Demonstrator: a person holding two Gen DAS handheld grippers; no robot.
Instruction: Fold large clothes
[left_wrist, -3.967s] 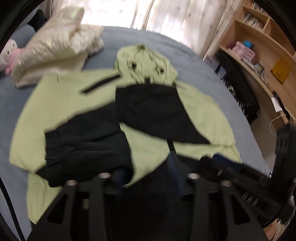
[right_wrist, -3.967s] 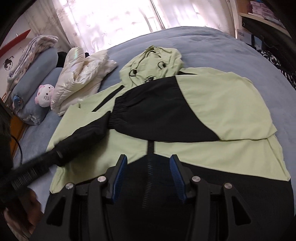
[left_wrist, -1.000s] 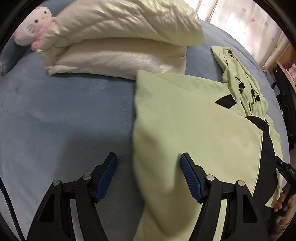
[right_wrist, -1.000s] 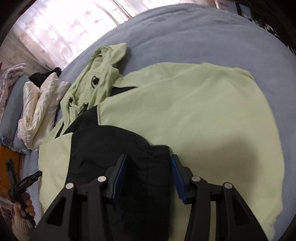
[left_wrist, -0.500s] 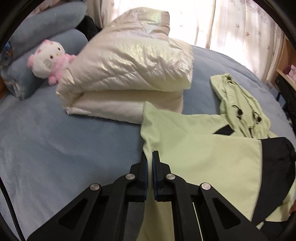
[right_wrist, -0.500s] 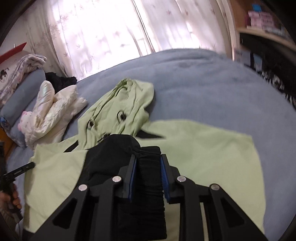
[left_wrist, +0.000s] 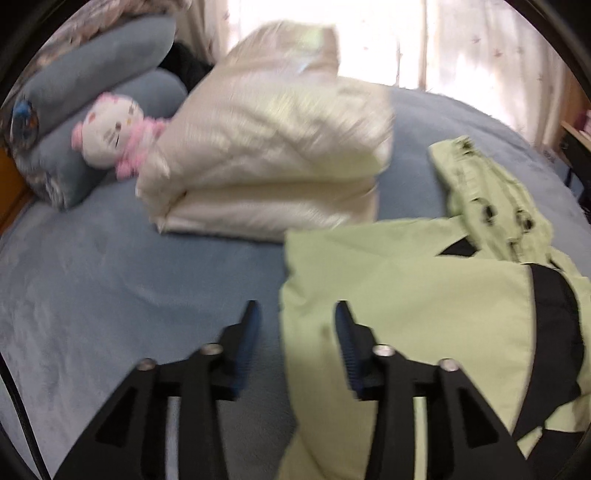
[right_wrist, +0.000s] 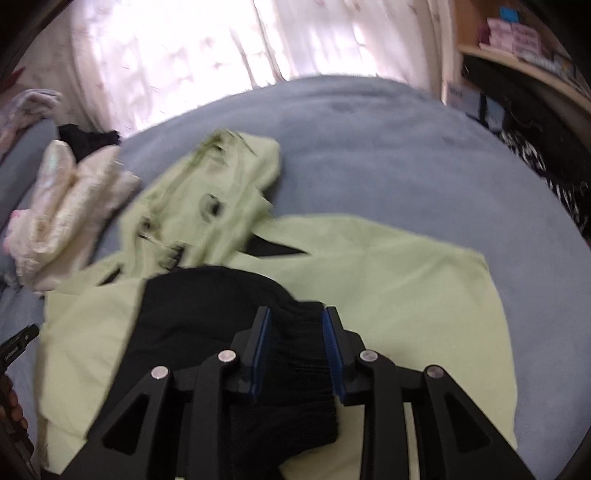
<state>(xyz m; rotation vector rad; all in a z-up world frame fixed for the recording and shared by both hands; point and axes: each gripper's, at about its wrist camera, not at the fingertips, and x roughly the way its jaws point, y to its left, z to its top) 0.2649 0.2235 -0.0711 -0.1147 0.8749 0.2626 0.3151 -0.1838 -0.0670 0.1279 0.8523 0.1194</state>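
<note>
**Both tools letting go of the folded jacket**

A bed (left_wrist: 92, 280) covered in soft, matte blue-grey fleece is filling both views. Lying across it is the hooded jacket (left_wrist: 399, 295), a thin, smooth pale-green shell with black panels, folded inward into a rough rectangle, its crumpled hood (right_wrist: 207, 192) with dark eyelets pointing toward the bright curtains (right_wrist: 177, 55). Just beside the jacket's far corner is resting a glossy, puffy cream quilted jacket (left_wrist: 273, 155), folded in thick layers. A white-and-pink plush cat (left_wrist: 110, 133) is leaning on blue-grey pillows (left_wrist: 103, 81) next to it.

The black ribbed cuff (right_wrist: 295, 354) of a sleeve is lying on the green fabric, sitting between the blue pads of the right tool (right_wrist: 295, 325); its jaws are opening and the pads are standing narrowly clear of the knit. The left tool (left_wrist: 295, 325) is opening too, its jaws apart over the jacket's left folded edge, nothing pinched.

Half a second ago the left tool was fully together on that green edge, and the right was pressing tighter on the cuff. Both views are now blurrier and tilted higher.
</note>
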